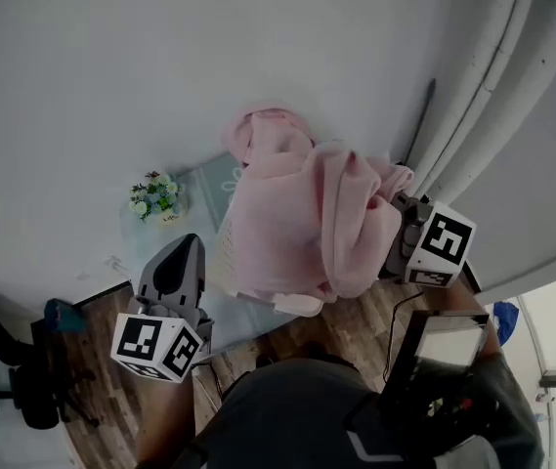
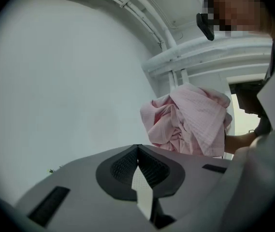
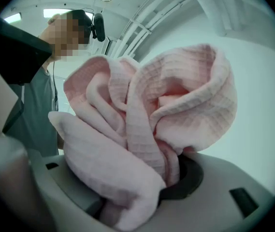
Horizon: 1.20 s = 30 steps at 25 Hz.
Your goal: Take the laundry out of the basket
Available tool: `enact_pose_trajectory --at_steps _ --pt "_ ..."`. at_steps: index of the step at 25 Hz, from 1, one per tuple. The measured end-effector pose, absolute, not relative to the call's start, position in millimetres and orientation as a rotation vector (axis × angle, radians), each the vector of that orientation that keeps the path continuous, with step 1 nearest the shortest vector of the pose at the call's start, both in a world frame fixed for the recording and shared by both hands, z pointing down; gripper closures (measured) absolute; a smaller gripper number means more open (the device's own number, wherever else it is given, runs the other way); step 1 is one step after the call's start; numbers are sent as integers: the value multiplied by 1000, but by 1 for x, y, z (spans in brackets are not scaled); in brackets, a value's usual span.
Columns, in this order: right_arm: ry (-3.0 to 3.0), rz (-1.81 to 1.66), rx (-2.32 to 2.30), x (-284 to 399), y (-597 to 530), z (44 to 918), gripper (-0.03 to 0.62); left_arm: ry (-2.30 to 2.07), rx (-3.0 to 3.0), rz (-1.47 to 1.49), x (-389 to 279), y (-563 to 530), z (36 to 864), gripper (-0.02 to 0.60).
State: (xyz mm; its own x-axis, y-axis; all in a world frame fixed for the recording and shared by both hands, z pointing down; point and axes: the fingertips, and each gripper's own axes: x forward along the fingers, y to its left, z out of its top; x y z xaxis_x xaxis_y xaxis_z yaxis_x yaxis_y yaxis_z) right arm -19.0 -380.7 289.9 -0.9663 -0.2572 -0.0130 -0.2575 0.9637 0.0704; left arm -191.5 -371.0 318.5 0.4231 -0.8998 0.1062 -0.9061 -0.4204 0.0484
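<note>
Pink cloth (image 1: 297, 223) hangs bunched in mid-air before the white wall, clamped in the right tongs (image 3: 173, 175). Left tongs (image 2: 138, 153) are pressed together, empty. The lift-out appears under way. The next move likely calls for carrying the cloth clear and setting it down.

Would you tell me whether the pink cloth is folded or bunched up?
Bunched up: the cloth hangs in crumpled folds from the right gripper, whose jaws clamp it.
</note>
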Motion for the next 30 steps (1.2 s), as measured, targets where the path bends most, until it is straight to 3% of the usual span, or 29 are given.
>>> enact_pose_trajectory --at_steps 21,30 --pt "2507 27 -1781 155 -287 252 307 -826 2954 -36 1 -354 291 572" --pt "2278 -32 -2051 176 -254 284 306 -768 2929 31 33 -332 315 572"
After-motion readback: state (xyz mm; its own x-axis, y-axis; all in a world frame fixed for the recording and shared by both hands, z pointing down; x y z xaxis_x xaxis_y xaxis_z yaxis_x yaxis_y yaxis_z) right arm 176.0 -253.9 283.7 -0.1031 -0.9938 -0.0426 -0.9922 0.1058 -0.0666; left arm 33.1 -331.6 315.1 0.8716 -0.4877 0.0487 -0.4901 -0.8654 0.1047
